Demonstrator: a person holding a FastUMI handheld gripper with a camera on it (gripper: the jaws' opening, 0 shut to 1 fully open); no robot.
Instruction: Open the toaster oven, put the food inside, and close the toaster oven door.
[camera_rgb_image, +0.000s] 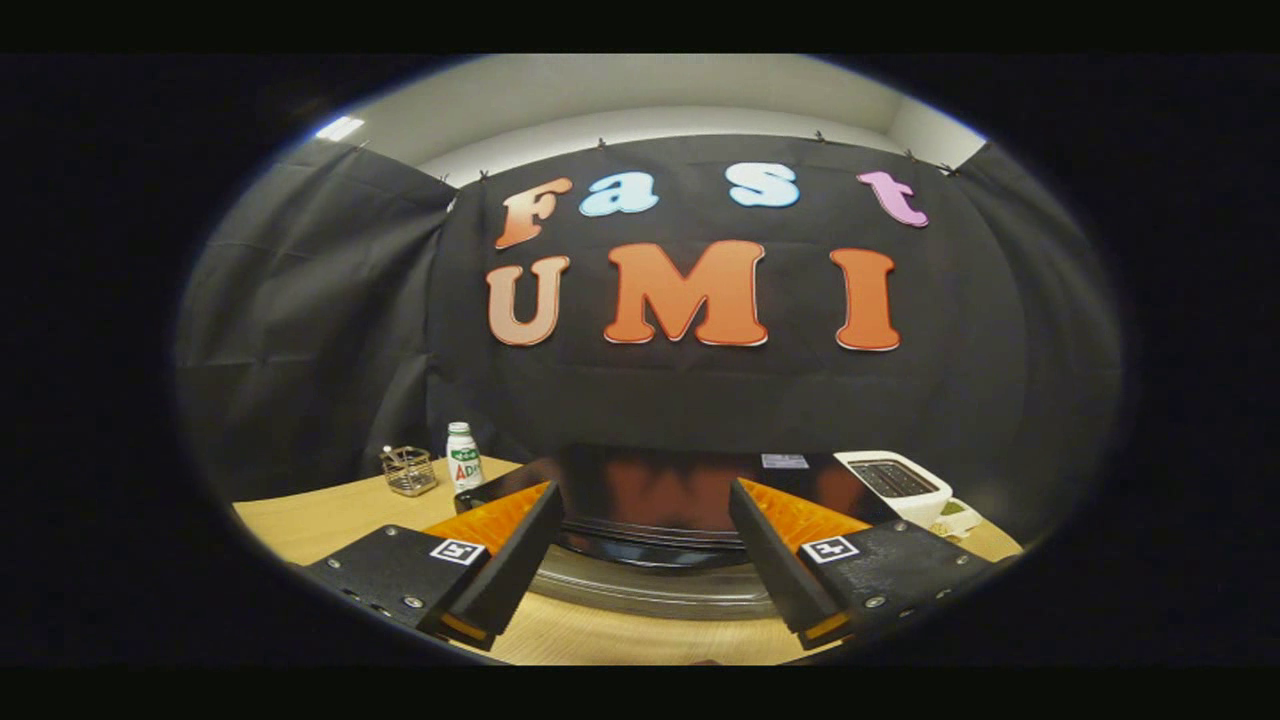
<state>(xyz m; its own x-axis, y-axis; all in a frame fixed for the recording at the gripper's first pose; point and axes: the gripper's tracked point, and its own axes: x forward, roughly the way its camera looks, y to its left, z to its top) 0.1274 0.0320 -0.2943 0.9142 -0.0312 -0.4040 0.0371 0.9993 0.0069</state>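
A small wire basket (408, 470) and a white bottle (463, 456) stand close together on the wooden table (330, 515), toward its back. At the table's other end sits a white toaster (895, 484), with black cloth (300, 330) behind everything.

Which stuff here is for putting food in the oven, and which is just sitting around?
For the job: glossy black toaster oven, straight ahead; gripper, jaws open above its front.

Just lying about: small white bottle with green label, little wire basket, white pop-up toaster, wooden table.
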